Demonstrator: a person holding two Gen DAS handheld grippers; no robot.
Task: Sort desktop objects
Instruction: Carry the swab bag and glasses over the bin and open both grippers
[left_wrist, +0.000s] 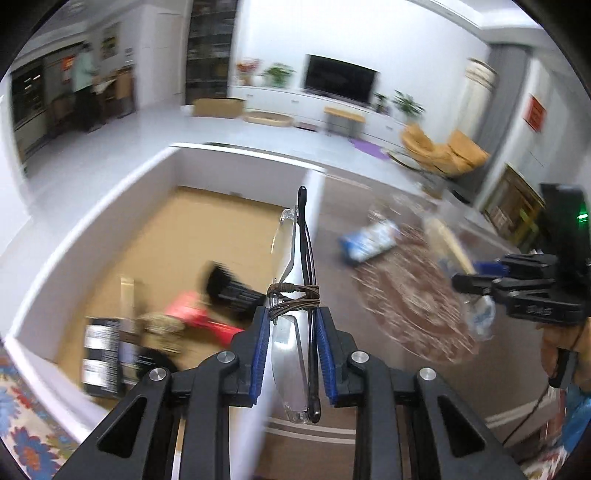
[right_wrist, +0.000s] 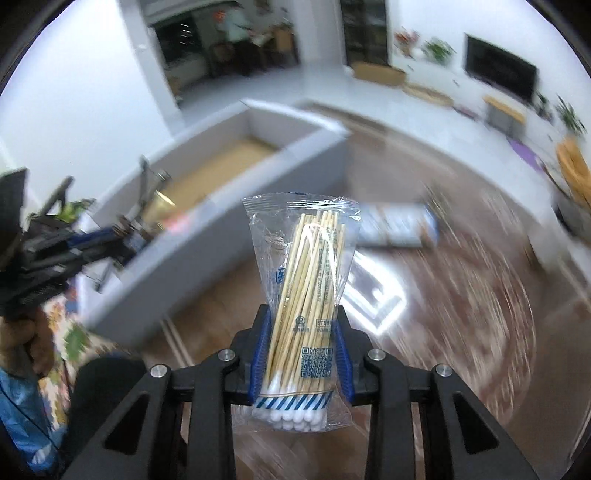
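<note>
My left gripper (left_wrist: 293, 314) is shut on a folded pair of glasses (left_wrist: 295, 258) with a brown cord wound round it, held above the right wall of a white open box (left_wrist: 110, 206). The box holds a red item (left_wrist: 192, 314), a black object (left_wrist: 229, 288) and a dark printed carton (left_wrist: 101, 362). My right gripper (right_wrist: 301, 314) is shut on a clear packet of cotton swabs (right_wrist: 306, 280), held above the brown table (right_wrist: 443, 302). The white box (right_wrist: 207, 221) lies to its left, and the left gripper (right_wrist: 74, 243) shows there too. The right gripper (left_wrist: 517, 288) shows at the right of the left wrist view.
A blue and white packet (left_wrist: 369, 240) lies on the table beyond a round patterned mat (left_wrist: 410, 302); it also shows in the right wrist view (right_wrist: 399, 225). A flowered cloth (left_wrist: 22, 406) lies left of the box. Both views are motion-blurred.
</note>
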